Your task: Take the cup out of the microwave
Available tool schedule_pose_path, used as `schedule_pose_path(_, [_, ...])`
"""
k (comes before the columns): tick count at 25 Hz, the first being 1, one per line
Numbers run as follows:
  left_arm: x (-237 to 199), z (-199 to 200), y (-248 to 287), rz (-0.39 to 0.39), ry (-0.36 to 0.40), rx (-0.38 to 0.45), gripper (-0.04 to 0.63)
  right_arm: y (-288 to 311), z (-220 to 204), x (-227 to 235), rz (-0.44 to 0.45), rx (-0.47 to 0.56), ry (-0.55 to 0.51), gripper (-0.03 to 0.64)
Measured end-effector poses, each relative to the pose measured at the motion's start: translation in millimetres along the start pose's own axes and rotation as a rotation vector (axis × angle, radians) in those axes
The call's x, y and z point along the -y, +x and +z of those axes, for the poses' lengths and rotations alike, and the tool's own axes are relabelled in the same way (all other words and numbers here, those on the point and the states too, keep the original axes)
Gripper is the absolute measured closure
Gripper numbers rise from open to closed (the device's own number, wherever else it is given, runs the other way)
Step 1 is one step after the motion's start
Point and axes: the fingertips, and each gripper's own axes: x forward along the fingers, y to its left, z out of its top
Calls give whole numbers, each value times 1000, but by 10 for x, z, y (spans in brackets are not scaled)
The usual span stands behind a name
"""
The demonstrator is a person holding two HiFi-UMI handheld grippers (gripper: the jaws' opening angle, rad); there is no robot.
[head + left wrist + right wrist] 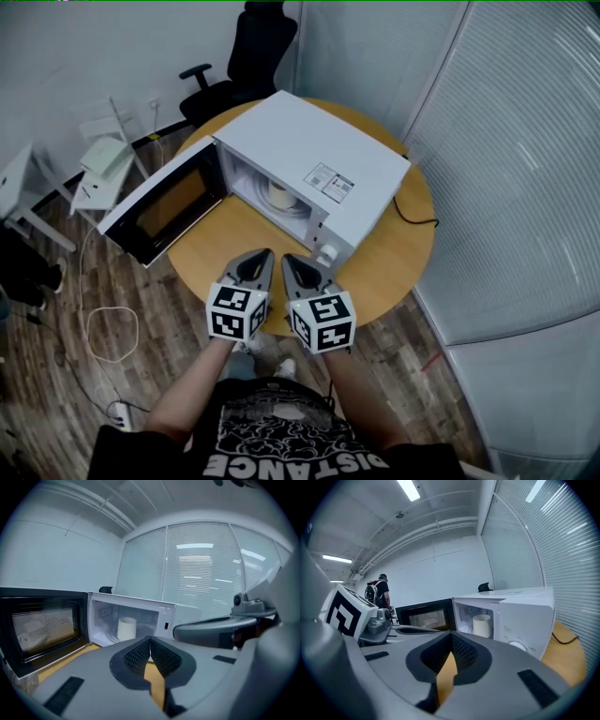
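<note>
I see the cream, cylindrical cup (278, 194) standing upright inside the boxy white microwave (328, 141). Its dark-windowed door (167, 208) hangs open toward nine o'clock. At six o'clock of it, above the round wooden table (398, 258), my left gripper (265, 253) and right gripper (289, 259) hover side by side. Their ribbed grey jaws are pinched together and hold nothing.

White microwave (314, 141) w/ black door (167, 211), cream cup (278, 194), tan table (398, 253), grey L tongs (265, 253) & R tongs (286, 259), b&w cubes (236, 313).

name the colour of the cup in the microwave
The cylindrical cup is plain cream-white; clearest in the right gripper view.
</note>
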Motion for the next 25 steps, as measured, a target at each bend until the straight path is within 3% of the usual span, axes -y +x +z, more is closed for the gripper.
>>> schedule_pose_path(8, [-144, 51, 272, -32, 18, 7, 584, 198, 70, 158, -37, 2, 8, 601])
schedule_pose_path(13, [-314, 81, 480, -87, 39, 0, 583, 426, 173, 226, -70, 11, 59, 601])
schedule_pose_path(22, [-636, 172, 816, -185, 41, 23, 583, 798, 284, 299, -158, -1, 45, 601])
schedule_pose_path(25, [-692, 179, 913, -225, 46, 19, 541, 893, 287, 305, -180, -9, 44, 601])
